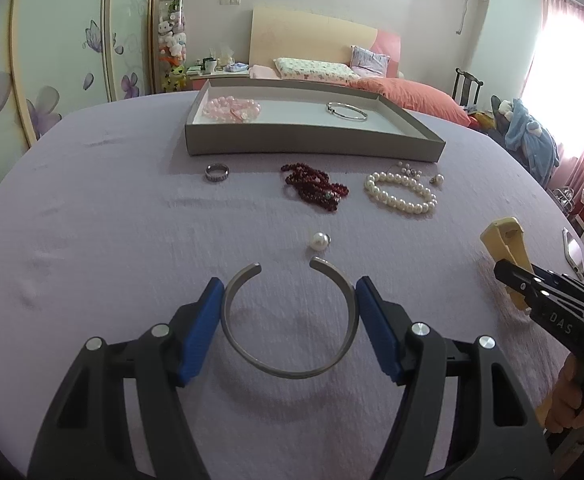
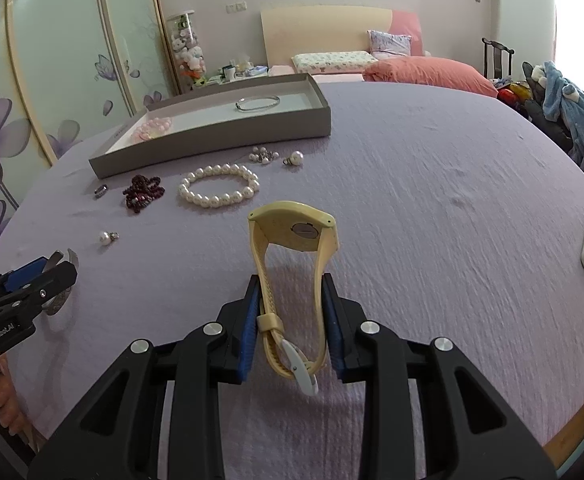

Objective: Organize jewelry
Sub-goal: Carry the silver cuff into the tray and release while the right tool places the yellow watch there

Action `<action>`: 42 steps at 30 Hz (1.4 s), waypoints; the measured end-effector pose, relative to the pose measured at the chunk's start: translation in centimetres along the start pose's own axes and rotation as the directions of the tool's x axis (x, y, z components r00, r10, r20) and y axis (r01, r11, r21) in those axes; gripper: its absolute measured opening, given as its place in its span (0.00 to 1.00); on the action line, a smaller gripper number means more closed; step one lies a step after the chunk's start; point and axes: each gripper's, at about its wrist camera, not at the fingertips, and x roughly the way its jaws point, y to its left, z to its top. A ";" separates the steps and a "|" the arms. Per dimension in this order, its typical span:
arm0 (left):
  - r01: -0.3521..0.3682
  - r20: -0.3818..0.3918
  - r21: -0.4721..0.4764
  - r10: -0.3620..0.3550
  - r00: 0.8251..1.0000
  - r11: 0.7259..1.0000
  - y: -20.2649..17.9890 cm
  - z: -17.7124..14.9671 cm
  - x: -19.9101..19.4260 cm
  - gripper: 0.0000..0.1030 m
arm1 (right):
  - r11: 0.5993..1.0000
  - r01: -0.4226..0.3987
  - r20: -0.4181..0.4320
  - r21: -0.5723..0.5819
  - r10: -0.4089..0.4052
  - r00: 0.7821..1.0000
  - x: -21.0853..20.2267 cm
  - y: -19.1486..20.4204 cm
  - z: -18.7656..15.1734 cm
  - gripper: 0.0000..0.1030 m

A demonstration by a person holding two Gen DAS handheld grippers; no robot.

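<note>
Now the silver cuff (image 1: 290, 322) sits clamped in the left gripper (image 1: 290, 312).

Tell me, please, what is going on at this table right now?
A person is sorting jewelry with two handheld grippers. The left gripper has its jaws on an open silver metal cuff bangle; the right gripper grips a pale yellow rubber wristwatch. The shallow grey cardboard tray already holds pink beads and a thin silver bangle.
</note>
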 end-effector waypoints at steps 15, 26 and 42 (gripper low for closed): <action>-0.015 0.023 0.021 0.014 1.000 1.000 -0.2 1.7 0.2 0.64 | 1.000 -0.020 0.068 -0.024 0.022 0.997 -0.9 1.0 2.2 0.30; -0.089 0.226 0.047 0.076 0.971 0.995 0.7 10.2 -0.9 0.64 | 0.997 -0.024 0.260 -0.067 0.041 0.965 -2.4 2.7 9.4 0.30; -0.102 0.309 0.018 0.091 0.947 0.995 1.5 21.0 7.7 0.64 | 0.997 -0.030 0.309 -0.069 0.049 0.950 7.2 4.8 19.4 0.30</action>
